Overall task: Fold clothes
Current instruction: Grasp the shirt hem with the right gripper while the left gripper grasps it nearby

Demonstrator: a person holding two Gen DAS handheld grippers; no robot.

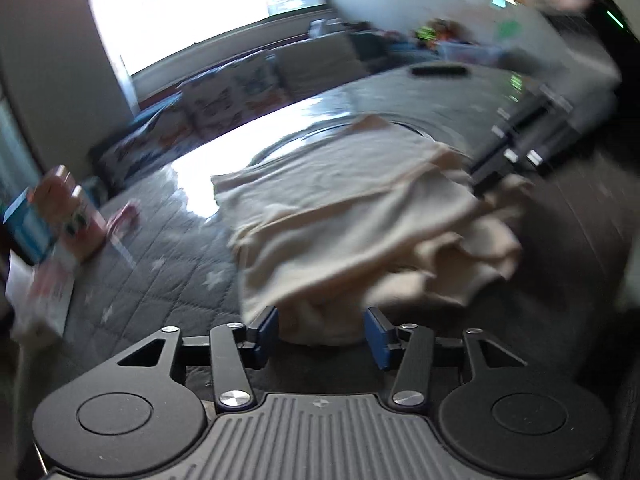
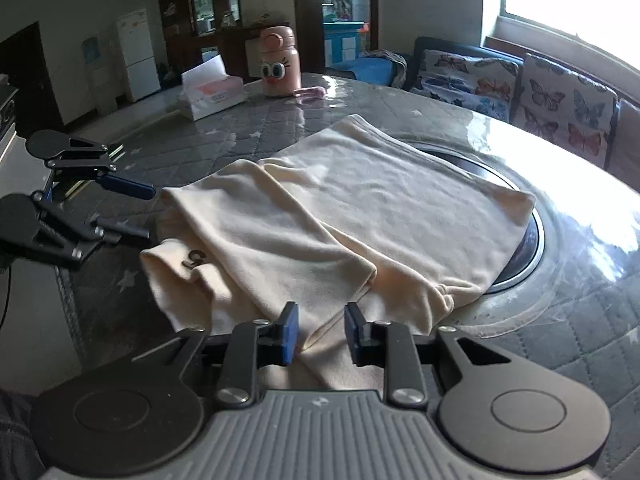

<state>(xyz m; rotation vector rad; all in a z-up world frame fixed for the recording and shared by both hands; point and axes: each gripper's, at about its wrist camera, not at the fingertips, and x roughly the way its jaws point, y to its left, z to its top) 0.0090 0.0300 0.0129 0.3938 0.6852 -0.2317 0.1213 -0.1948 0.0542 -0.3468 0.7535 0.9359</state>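
The cream garment (image 2: 340, 216) lies on the grey quilted worktop (image 2: 200, 136), partly over a dark round inset. It looks folded at least once into a rough rectangle, with a sleeve or side panel laid across the top, so I judge the fold well along. The near edge is bunched and uneven, and probably needs one more fold or smoothing.

The right claw (image 2: 320, 334) is released, its jaws parted over the near hem. The left claw (image 2: 140, 212) is also released, just beside the garment's left edge.

The left wrist view is motion-blurred, so the layers are hard to count, and the near hem is hidden behind the claws.
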